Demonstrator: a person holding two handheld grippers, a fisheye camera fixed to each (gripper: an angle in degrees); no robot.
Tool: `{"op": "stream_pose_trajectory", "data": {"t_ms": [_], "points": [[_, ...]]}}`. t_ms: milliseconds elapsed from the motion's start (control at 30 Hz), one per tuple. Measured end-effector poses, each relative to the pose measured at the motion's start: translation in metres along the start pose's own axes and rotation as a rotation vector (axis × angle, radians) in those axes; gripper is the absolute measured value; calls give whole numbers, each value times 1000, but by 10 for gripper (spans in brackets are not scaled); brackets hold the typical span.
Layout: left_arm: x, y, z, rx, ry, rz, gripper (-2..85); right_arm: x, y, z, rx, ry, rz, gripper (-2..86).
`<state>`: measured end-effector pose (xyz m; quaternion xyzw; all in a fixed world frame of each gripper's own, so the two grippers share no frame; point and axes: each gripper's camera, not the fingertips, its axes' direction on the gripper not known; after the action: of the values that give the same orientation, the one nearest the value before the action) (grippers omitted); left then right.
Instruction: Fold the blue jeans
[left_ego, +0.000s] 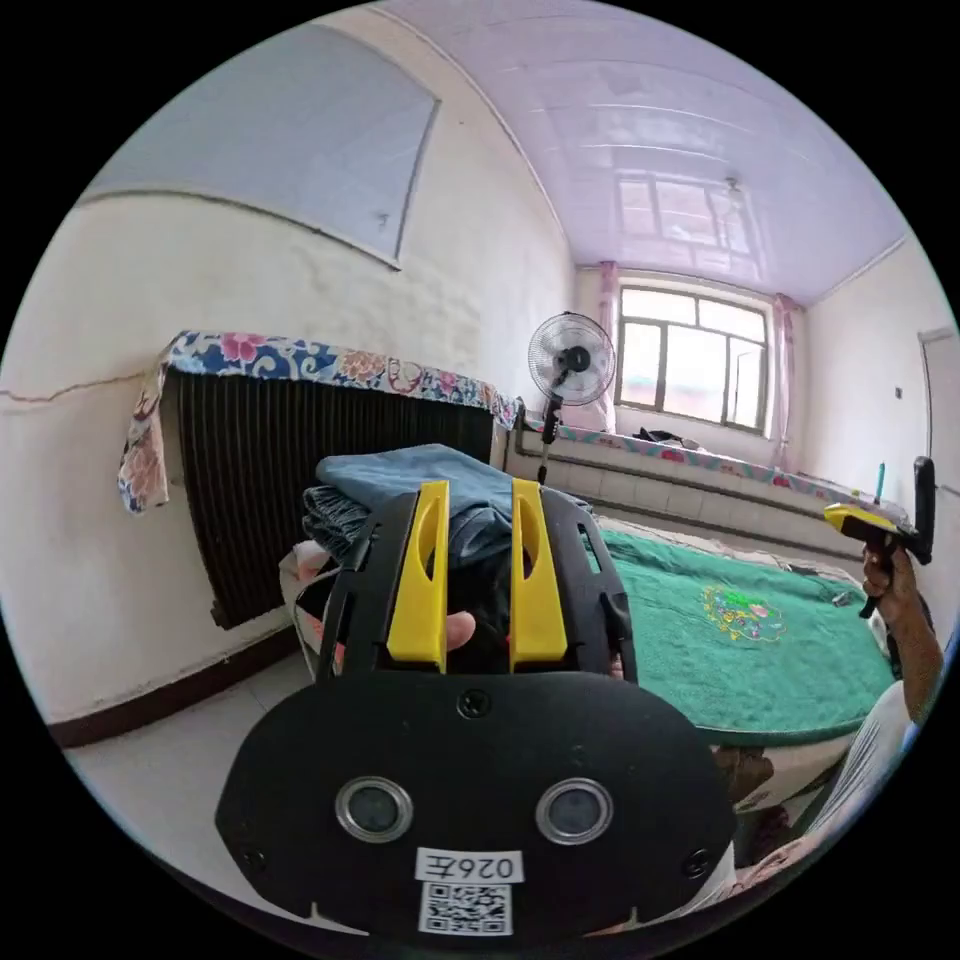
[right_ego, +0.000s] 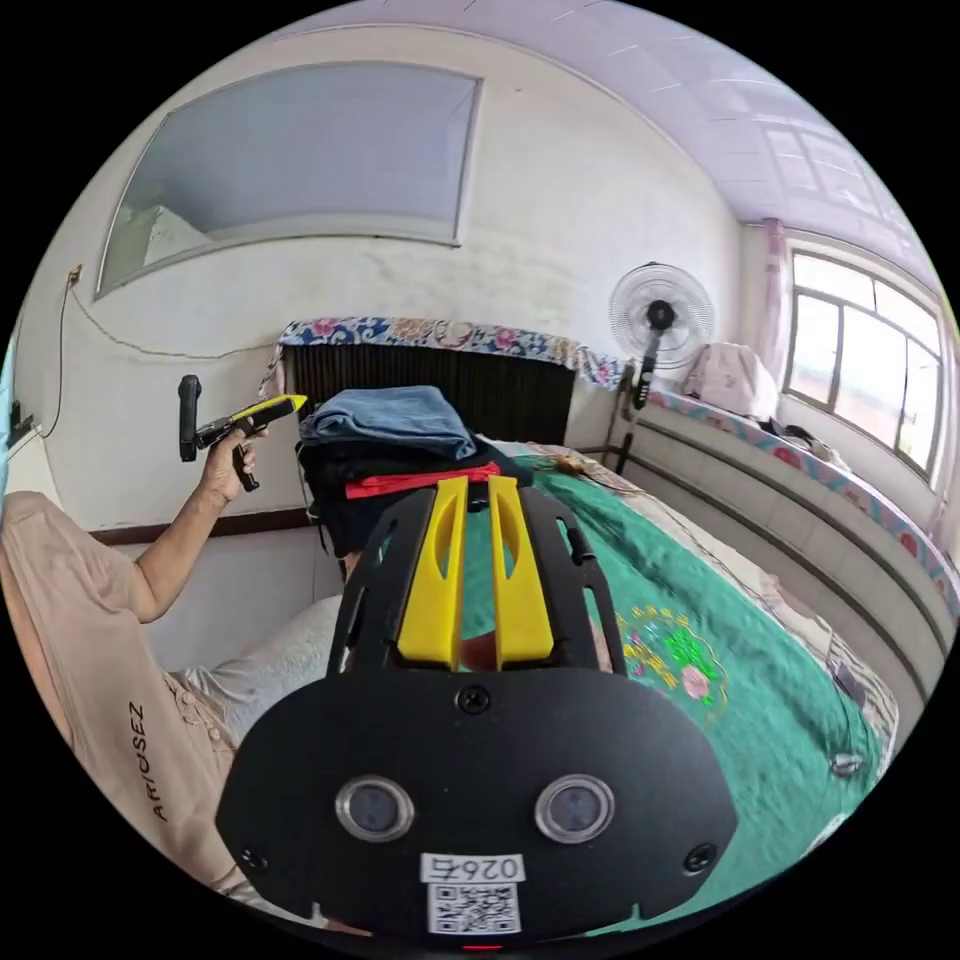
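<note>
Neatly folded blue jeans (right_ego: 390, 412) top the pile; both grippers (left_ego: 478, 520) (right_ego: 478, 520) empty, slightly apart.

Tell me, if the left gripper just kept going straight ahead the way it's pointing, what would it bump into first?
Probably the folded blue jeans topping the pile of clothes, dead ahead of the left gripper; how far off is hard to judge.

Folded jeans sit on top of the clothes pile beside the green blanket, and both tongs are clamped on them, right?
Not quite. The jeans do sit on top of the pile beside the green blanket, but neither tongs grip them. The right gripper view shows the left tongs held up in the air, away from the pile, and the right tongs hold nothing.
</note>
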<state>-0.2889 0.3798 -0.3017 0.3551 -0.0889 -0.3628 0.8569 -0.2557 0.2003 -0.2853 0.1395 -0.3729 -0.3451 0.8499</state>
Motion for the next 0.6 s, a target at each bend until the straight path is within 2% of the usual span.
{"op": "stream_pose_trajectory", "data": {"t_ms": [100,200,300,600], "points": [[-61,-17,1,-37,69,-153,133,-39,-40,76,-34,-120,-89,33],[-91,-36,16,-124,172,-191,152,-86,-80,145,-87,-230,-198,50],[-111,-56,25,-177,224,-224,165,-135,-110,204,-112,-238,-310,62],[-158,-116,9,-126,362,-420,203,-228,-143,311,-229,-208,-546,113]]}}
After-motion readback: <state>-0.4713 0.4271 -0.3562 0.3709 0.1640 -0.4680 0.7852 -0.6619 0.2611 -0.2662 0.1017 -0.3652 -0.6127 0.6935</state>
